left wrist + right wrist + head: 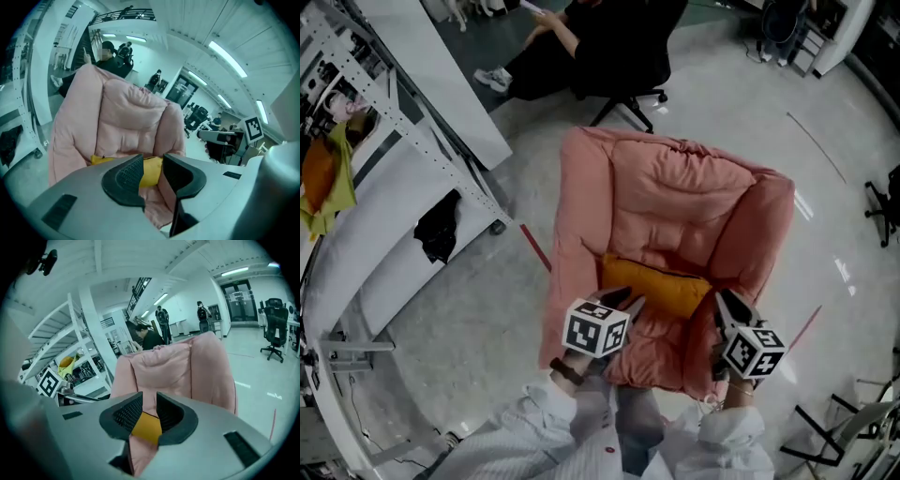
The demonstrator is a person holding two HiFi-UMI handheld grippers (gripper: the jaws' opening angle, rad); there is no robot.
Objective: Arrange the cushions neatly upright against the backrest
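Observation:
A yellow cushion (656, 286) lies flat on the seat of a pink padded armchair (675, 197), in front of its backrest. My left gripper (623, 300) is at the cushion's front left edge, and my right gripper (724, 300) is at its right corner beside the armrest. In the left gripper view the cushion (151, 171) fills the narrow gap of my left gripper (153, 161), with pink seat fabric under it. The right gripper view shows my right gripper (149, 401) closed on the cushion's corner (146, 427), with the armchair's back (187, 366) beyond.
A white shelving rack (412, 159) stands close on the left, with a black cloth (439, 225) and a yellow cloth (323, 178) on it. A person sits on an office chair (623, 94) just behind the armchair. Red tape lines (534, 246) mark the floor.

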